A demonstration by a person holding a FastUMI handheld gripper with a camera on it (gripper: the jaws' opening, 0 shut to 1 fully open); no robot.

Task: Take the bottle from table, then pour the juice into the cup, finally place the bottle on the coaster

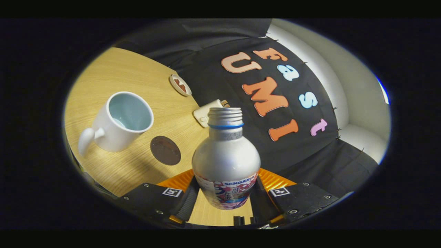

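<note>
A silver metal bottle (225,162) with a blue neck ring and an uncapped threaded mouth stands between my two fingers. My gripper (224,196) is shut on the bottle's labelled lower body, both pads pressing its sides. The whole view is tilted, and the bottle hangs above the wooden table (137,75). A white cup (119,122) with a pale blue inside sits beyond my left finger, handle toward me, mouth open. The round dark brown coaster (165,150) lies flat between the cup and the bottle.
A small white dish (180,84) with something brown in it rests at the table's far edge. A white boxy device (207,113) lies behind the bottle's neck. The black cloth wall rises just past the table.
</note>
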